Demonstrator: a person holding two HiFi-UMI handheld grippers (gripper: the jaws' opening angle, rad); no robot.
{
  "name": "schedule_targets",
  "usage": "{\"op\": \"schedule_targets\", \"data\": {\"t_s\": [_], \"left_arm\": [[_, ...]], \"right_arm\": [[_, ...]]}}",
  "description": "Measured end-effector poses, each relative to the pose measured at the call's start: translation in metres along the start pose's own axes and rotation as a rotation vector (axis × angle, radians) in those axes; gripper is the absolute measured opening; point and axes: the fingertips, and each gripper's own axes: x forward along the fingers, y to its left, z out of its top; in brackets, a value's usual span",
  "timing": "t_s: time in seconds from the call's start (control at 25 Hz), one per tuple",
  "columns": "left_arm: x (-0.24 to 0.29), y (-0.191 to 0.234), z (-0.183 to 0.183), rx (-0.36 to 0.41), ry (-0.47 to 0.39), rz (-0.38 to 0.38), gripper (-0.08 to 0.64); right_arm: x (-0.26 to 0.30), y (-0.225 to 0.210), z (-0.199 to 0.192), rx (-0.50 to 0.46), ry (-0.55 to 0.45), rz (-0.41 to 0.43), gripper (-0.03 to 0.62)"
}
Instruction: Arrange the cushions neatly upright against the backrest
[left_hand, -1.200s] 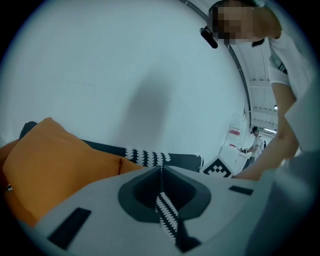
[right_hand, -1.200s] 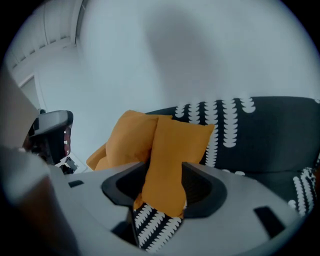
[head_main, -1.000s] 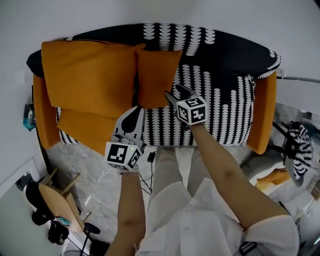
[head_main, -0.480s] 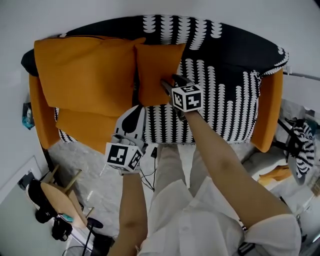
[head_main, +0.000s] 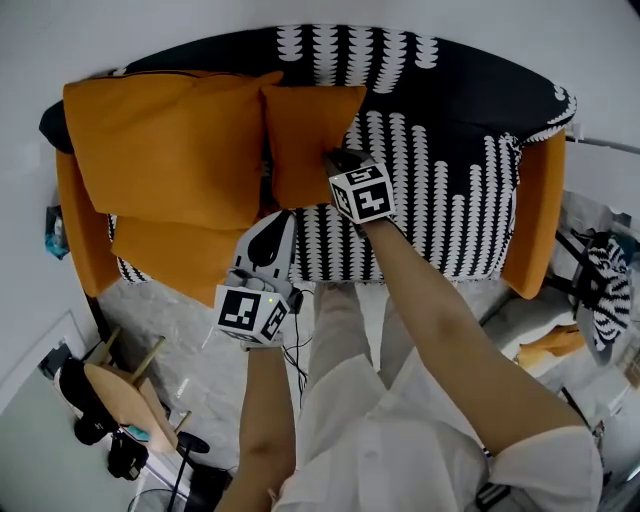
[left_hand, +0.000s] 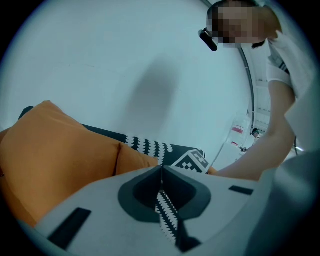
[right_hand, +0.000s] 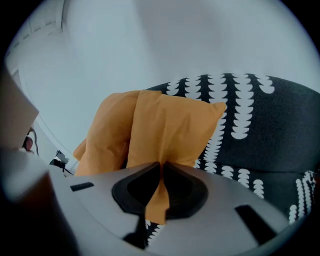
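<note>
While the large orange cushion (head_main: 165, 140) stands against the backrest (head_main: 440, 70) at far left, a second orange cushion (head_main: 170, 255) lies on the seat nearer. The right gripper (head_main: 335, 162) has just been closing and now pinches the near edge of the small cushion (head_main: 305, 130) at centre. The left gripper (head_main: 280, 222) hangs clenched and empty near the seat front. Task judged part-done.

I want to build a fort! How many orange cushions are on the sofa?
3. The big cushion leans on the backrest at left; the right gripper has just closed on the small cushion beside it; a third cushion lies below the big one. Others may hide.
</note>
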Motion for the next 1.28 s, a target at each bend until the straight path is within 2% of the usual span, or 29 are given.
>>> {"op": "schedule_targets", "data": {"t_s": [0.12, 0.24, 0.4, 0.52, 0.72, 1.04, 1.28], "left_arm": [[0.0, -0.009, 0.001, 0.003, 0.004, -0.012, 0.023], [0.002, -0.018, -0.001, 0.003, 0.011, -0.023, 0.023], [0.008, -0.033, 0.001, 0.011, 0.017, -0.043, 0.023], [0.018, -0.05, 0.005, 0.021, 0.016, -0.067, 0.023], [0.045, -0.093, 0.014, 0.032, 0.011, -0.125, 0.023], [0.095, -0.175, 0.009, 0.046, 0.047, -0.235, 0.023], [0.134, -0.213, 0.005, 0.058, 0.076, -0.279, 0.023]], "right_arm": [[-0.01, 0.003, 0.002, -0.038, -0.011, -0.004, 0.025], [-0.026, 0.003, 0.006, -0.12, -0.015, -0.018, 0.02], [-0.053, -0.008, 0.009, -0.28, 0.003, -0.044, 0.017], [-0.078, -0.031, 0.008, -0.452, 0.039, -0.081, 0.014], [-0.129, -0.091, -0.003, -0.686, 0.115, -0.149, 0.011], [-0.212, -0.211, -0.009, -0.948, 0.227, -0.286, 0.011], [-0.235, -0.295, -0.01, -1.145, 0.335, -0.378, 0.011]]}}
